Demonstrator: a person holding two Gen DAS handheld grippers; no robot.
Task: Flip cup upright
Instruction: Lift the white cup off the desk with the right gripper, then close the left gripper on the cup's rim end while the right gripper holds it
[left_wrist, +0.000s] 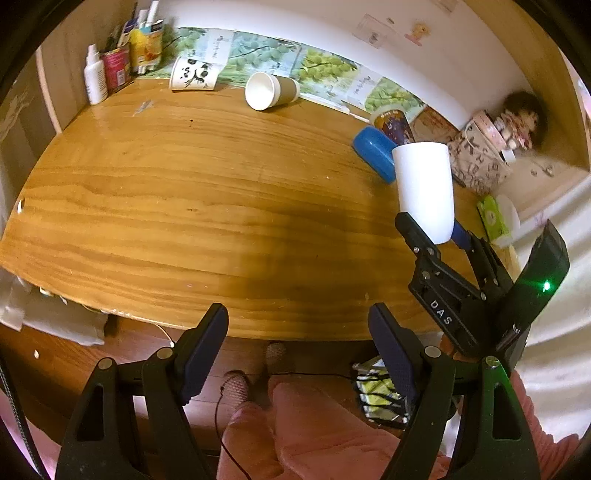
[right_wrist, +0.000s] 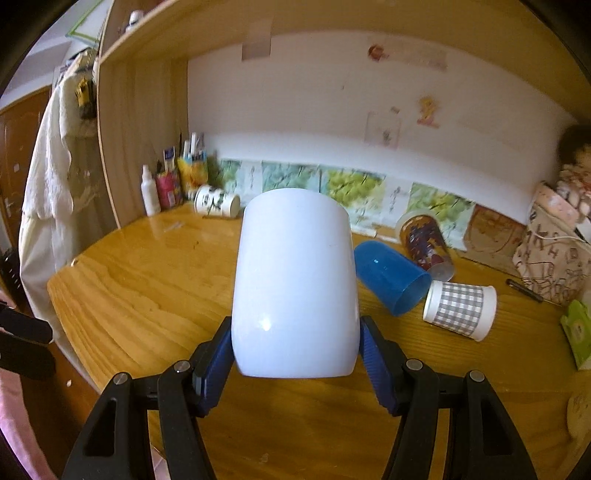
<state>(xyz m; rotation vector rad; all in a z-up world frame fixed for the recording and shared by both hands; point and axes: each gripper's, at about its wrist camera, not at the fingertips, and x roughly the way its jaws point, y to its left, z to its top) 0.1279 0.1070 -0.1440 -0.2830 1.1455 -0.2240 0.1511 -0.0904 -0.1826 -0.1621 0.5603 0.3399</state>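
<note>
My right gripper (right_wrist: 295, 350) is shut on a plain white cup (right_wrist: 295, 284), held above the wooden table (right_wrist: 147, 295) with its closed end away from me. The left wrist view shows the same cup (left_wrist: 424, 188) in the right gripper (left_wrist: 432, 232) at the table's right side. My left gripper (left_wrist: 299, 332) is open and empty at the table's near edge. Other cups lie on their sides: a blue one (right_wrist: 391, 273), a checked one (right_wrist: 460, 310), a dark printed one (right_wrist: 424, 243), a panda-print one (left_wrist: 192, 74) and a brown paper one (left_wrist: 271, 90).
Bottles and tubes (left_wrist: 118, 62) stand at the back left corner. A printed bag and a doll (right_wrist: 554, 251) sit at the back right, a green pack (right_wrist: 578, 332) near the right edge. A wall with pictures runs behind the table.
</note>
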